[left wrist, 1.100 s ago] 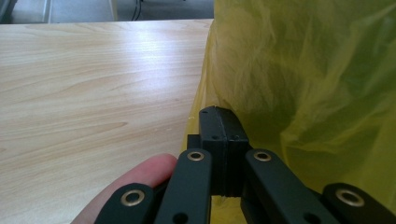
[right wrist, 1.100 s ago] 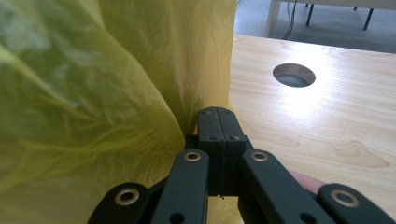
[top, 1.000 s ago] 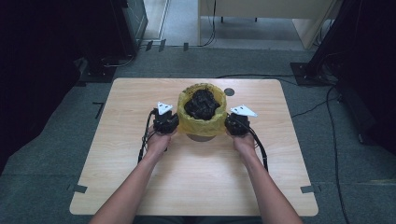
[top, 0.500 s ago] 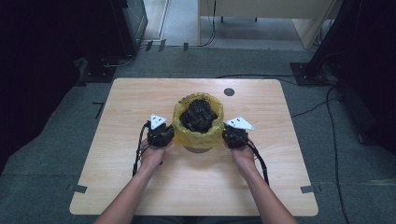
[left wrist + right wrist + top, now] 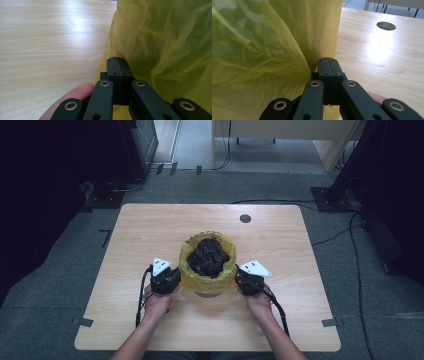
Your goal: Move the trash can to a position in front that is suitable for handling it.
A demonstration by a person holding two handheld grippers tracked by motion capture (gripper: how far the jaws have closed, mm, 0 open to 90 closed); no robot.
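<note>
My left claw pinched shut on the yellow bag, my right claw likewise, bag of dark stuff mid-table, near edge close, bare wood all round.

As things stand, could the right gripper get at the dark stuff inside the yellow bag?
Probably not without letting go. The right gripper is shut on the yellow bag at its side, low beside the wall. The dark contents sit open at the top, so the way from above looks free once it releases.
</note>
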